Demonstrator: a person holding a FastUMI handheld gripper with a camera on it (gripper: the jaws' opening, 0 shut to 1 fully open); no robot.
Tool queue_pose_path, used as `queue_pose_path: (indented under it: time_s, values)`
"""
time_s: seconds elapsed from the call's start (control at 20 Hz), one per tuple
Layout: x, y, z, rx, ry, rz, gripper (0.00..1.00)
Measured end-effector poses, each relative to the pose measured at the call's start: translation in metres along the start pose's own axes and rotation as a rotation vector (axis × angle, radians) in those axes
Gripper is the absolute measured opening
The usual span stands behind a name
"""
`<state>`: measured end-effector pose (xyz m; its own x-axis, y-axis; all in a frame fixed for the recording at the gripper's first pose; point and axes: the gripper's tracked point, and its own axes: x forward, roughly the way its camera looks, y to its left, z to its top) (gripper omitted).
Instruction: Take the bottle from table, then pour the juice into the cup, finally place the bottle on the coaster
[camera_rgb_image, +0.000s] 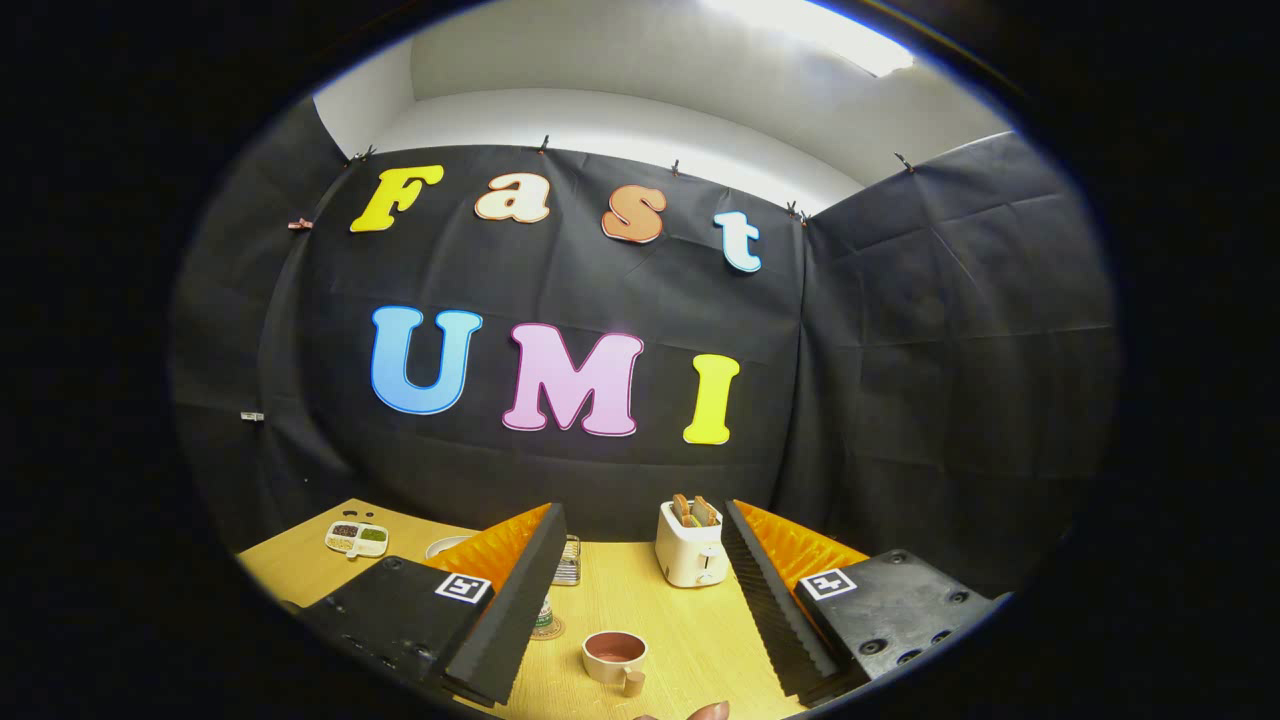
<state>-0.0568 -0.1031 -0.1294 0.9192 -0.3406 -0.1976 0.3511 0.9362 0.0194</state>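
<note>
Wooden table (690, 640), gripper (655, 620) spread wide, grasping nothing.
Cup (615, 656) near, between fingers; toaster (690, 545) farther back; bottle (544, 615) left.

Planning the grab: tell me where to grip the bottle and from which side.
Probably its body, from the near side, level: the bottle seems upright, mostly hidden behind the left finger, left of the cup. The open gripper must shift left first.

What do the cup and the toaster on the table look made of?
Cup, between the open gripper fingers: looks like glazed ceramic, a pale smooth wall with a soft sheen and a thick rim; plastic is possible. Toaster, beyond the fingers: a cream, smooth, glossy shell, probably plastic or painted metal. Table: light wood-grain surface.
</note>
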Motion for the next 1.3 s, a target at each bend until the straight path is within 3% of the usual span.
queue_pose_path:
  time_s: [1.3]
  values:
    - [-0.009, 0.027, -0.004, 0.004, 0.016, 0.053, 0.96]
